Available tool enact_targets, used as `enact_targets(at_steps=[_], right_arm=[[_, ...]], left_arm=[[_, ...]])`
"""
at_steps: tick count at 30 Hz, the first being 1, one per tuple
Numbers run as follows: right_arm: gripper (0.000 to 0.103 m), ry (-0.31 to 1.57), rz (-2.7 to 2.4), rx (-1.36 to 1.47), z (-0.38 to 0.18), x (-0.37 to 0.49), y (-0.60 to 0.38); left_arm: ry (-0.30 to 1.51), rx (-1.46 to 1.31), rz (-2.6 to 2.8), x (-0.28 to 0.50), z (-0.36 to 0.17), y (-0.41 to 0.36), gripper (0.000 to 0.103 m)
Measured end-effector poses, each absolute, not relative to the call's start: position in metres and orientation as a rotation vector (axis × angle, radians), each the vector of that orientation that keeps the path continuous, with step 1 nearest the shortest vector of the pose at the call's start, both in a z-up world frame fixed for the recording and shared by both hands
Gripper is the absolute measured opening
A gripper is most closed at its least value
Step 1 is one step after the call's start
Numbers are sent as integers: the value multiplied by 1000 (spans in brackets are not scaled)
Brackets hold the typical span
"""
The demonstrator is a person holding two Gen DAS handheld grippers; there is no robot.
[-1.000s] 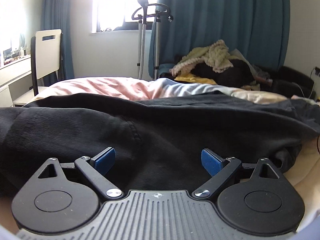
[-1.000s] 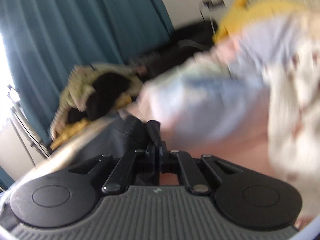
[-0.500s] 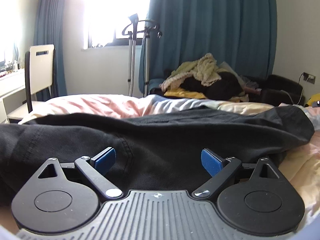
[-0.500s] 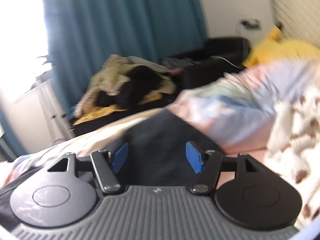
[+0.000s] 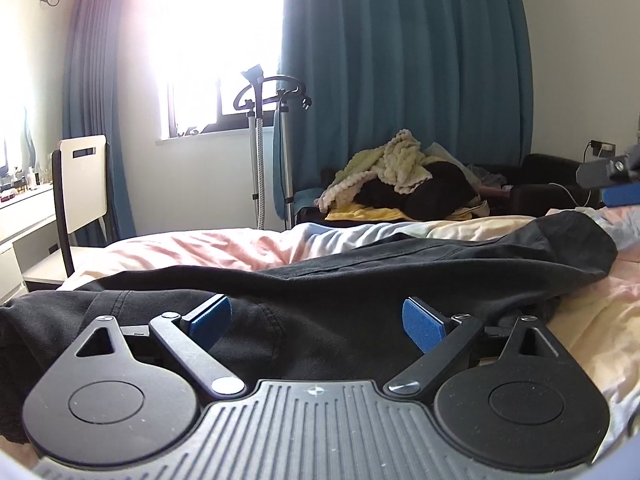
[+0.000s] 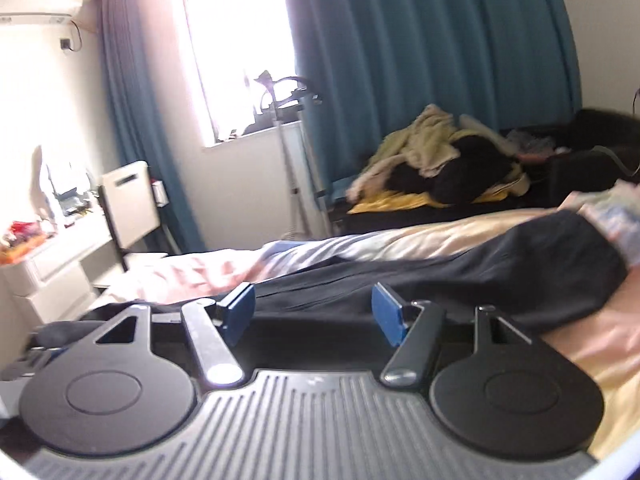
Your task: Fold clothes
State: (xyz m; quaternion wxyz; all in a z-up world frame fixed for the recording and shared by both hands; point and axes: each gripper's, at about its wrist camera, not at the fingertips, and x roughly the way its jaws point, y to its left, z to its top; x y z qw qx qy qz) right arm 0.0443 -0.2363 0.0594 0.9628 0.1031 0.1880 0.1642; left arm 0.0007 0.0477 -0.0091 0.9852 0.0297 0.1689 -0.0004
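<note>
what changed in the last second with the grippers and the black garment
The right gripper, clamped a second ago on an edge of the black garment, has let go: its jaws have just been opening and now stand open and empty. It also swung away, now facing the window. The left gripper rose slightly and stays open over the garment, which still lies across the bed.

We see a black garment (image 5: 360, 280) lying across bedding (image 5: 224, 248) washed in pale pink, light blue and cream; the curtains (image 5: 400, 80) at the far wall are teal; the pile of clothes (image 5: 404, 184) beneath them mixes pale green-cream knit, black and yellow; the chair (image 5: 82, 180) at far left is white with a black frame; both grippers' pads (image 5: 424, 326) are blue on black fingers.
</note>
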Motion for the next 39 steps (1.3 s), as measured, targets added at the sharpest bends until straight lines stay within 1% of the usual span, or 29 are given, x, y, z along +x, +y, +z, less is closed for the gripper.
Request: enact_targets(at_steps=[8, 13, 19, 21, 24, 25, 30, 33, 34, 36, 39], right_arm=[[66, 378, 340, 173, 30, -14, -201], [67, 383, 350, 159, 21, -16, -199], [75, 348, 361, 186, 23, -20, -202], [77, 355, 349, 192, 22, -20, -205], [89, 363, 319, 200, 18, -17, -210], [90, 365, 306, 200, 17, -15, -212], [91, 416, 260, 205, 10, -6, -215], [91, 444, 272, 224, 9, -1, -214], [91, 450, 278, 228, 8, 1, -213], [91, 460, 288, 234, 7, 4, -210], [91, 465, 273, 224, 1, 9, -208]], left_arm=[[352, 14, -7, -5, -7, 54, 94], [368, -12, 14, -2, -6, 59, 94], [396, -5, -12, 15, 3, 59, 94], [418, -57, -36, 25, 11, 69, 94], [474, -169, -24, 46, 24, 101, 94], [493, -189, -3, 54, 28, 113, 94], [547, -224, 111, 88, 54, 211, 93], [603, -333, 182, 100, 68, 282, 92], [634, -373, 192, 104, 70, 302, 92], [698, -414, 225, 111, 67, 338, 86], [791, -494, 277, 118, 52, 381, 82]])
